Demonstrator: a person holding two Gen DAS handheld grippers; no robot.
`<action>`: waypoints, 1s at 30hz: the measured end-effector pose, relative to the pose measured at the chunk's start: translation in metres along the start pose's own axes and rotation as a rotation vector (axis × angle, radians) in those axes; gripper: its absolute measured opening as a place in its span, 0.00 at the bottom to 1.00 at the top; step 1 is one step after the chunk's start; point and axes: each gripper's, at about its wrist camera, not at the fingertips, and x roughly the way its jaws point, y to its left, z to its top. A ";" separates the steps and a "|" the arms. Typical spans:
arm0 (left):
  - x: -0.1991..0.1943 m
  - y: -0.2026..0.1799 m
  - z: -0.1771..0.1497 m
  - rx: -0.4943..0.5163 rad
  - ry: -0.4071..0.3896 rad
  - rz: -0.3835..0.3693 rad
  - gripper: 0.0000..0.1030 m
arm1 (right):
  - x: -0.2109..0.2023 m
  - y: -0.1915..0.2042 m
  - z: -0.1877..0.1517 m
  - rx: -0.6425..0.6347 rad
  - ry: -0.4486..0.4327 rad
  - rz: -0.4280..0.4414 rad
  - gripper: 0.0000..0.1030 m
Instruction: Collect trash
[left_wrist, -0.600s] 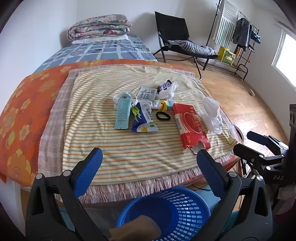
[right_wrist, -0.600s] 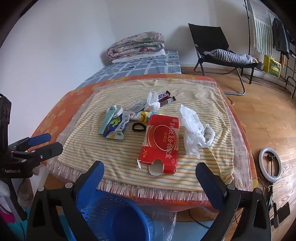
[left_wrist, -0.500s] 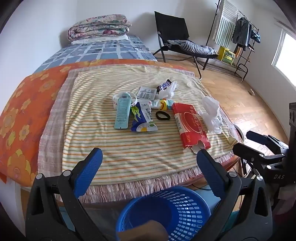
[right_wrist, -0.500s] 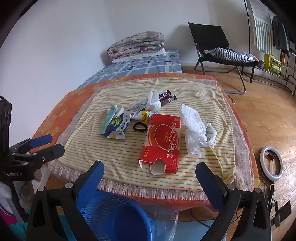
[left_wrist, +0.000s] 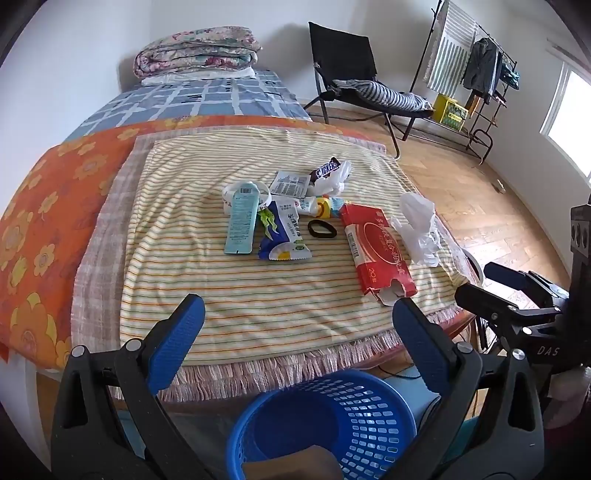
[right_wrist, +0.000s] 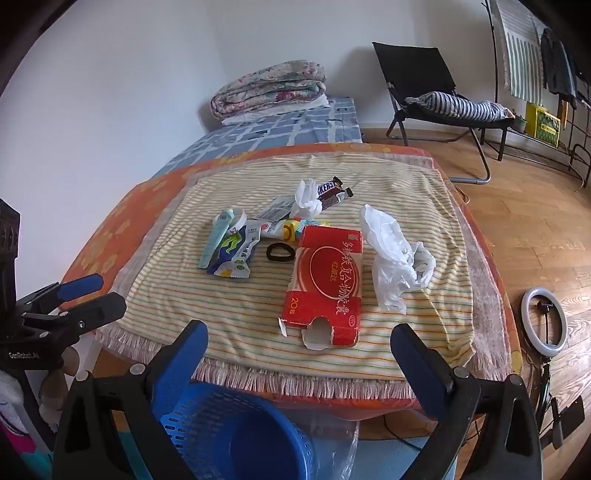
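Trash lies on a striped cloth (left_wrist: 236, 295) over the bed: a red carton (left_wrist: 376, 254) (right_wrist: 325, 284), a crumpled white plastic bag (left_wrist: 419, 229) (right_wrist: 395, 258), a black hair tie (left_wrist: 322, 229), a blue-white wrapper (left_wrist: 282, 236), a teal tube (left_wrist: 242, 218) and a Snickers wrapper (left_wrist: 327, 170). A blue basket (left_wrist: 325, 421) (right_wrist: 236, 432) stands on the floor below the cloth's fringe, with a brown piece (left_wrist: 295, 465) inside. My left gripper (left_wrist: 297, 308) hangs open above the basket. My right gripper (right_wrist: 299, 334) is open too, just short of the carton's torn end. Neither holds anything.
Folded quilts (left_wrist: 195, 48) lie at the bed's far end. A black folding chair (left_wrist: 354, 74) and a clothes rack (left_wrist: 476, 55) stand on the wooden floor at the right. A ring light (right_wrist: 546, 321) lies on the floor beside the bed.
The brown piece in the basket sits lower in the left wrist view than before. Both grippers stay open and have hardly moved.
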 end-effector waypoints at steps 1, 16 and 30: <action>0.001 0.000 0.000 -0.001 0.001 0.001 1.00 | 0.000 0.000 0.000 0.001 0.001 0.001 0.97; -0.001 0.001 -0.001 -0.001 0.000 -0.003 1.00 | 0.001 0.000 -0.001 -0.001 0.006 0.000 0.97; -0.001 0.001 -0.001 -0.003 0.000 -0.004 1.00 | 0.001 -0.003 -0.002 0.008 0.010 -0.001 0.97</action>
